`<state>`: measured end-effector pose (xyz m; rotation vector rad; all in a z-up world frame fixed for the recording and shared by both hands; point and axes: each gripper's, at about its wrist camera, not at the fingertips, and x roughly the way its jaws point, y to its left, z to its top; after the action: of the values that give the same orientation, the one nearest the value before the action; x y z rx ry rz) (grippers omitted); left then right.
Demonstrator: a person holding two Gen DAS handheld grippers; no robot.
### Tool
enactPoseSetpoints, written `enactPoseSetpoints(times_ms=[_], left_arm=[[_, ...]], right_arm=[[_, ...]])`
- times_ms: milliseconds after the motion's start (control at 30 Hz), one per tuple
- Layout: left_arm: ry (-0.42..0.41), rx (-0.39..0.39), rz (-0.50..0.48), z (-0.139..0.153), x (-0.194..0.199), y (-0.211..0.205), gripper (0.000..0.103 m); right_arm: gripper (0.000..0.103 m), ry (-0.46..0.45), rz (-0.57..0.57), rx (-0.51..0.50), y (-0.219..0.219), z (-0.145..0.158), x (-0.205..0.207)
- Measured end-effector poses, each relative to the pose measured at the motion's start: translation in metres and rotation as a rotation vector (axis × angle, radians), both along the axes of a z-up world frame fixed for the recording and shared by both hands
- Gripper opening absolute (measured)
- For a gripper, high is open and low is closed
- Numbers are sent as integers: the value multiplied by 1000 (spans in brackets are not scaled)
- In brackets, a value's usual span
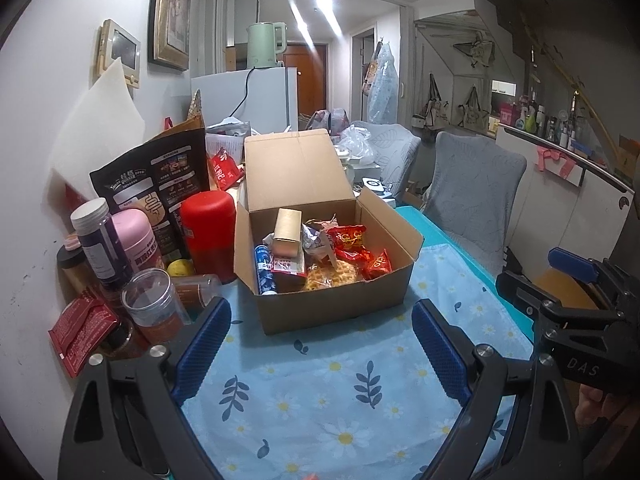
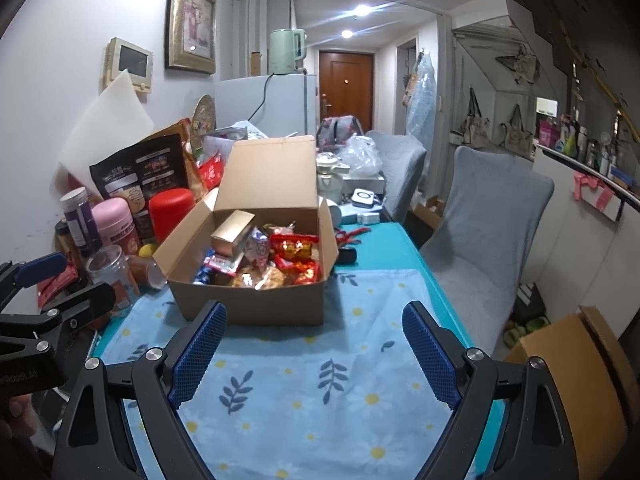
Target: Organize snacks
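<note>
An open cardboard box [image 1: 336, 304] stands on the blue floral tablecloth [image 1: 320, 392], its lid flap upright. Inside lie snacks: a gold carton [image 1: 287, 229], red packets [image 1: 356, 246], a blue tube [image 1: 265, 270] and a yellow waffle pack [image 1: 332, 274]. The box also shows in the right wrist view [image 2: 248, 306]. My left gripper [image 1: 322, 344] is open and empty, just short of the box. My right gripper [image 2: 316, 350] is open and empty, also just short of the box. The right gripper shows at the right edge of the left wrist view [image 1: 568, 280].
Left of the box stand a red canister [image 1: 208, 232], a pink canister [image 1: 136, 240], a purple jar [image 1: 102, 240], a clear jar [image 1: 154, 304], red sachets [image 1: 80, 330] and a black bag [image 1: 160, 184]. Two grey chairs [image 1: 472, 192] stand at the table's right.
</note>
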<state>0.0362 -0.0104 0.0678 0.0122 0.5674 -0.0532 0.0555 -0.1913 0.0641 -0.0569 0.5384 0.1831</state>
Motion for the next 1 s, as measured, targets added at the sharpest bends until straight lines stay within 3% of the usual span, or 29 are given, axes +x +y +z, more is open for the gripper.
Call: enactPoseSetpoints(times_ms=[1000], left_arm=[[18,36,-10,-4,1,-3,93]], right_arm=[[91,7,-48,-19,-3,-1,-3]])
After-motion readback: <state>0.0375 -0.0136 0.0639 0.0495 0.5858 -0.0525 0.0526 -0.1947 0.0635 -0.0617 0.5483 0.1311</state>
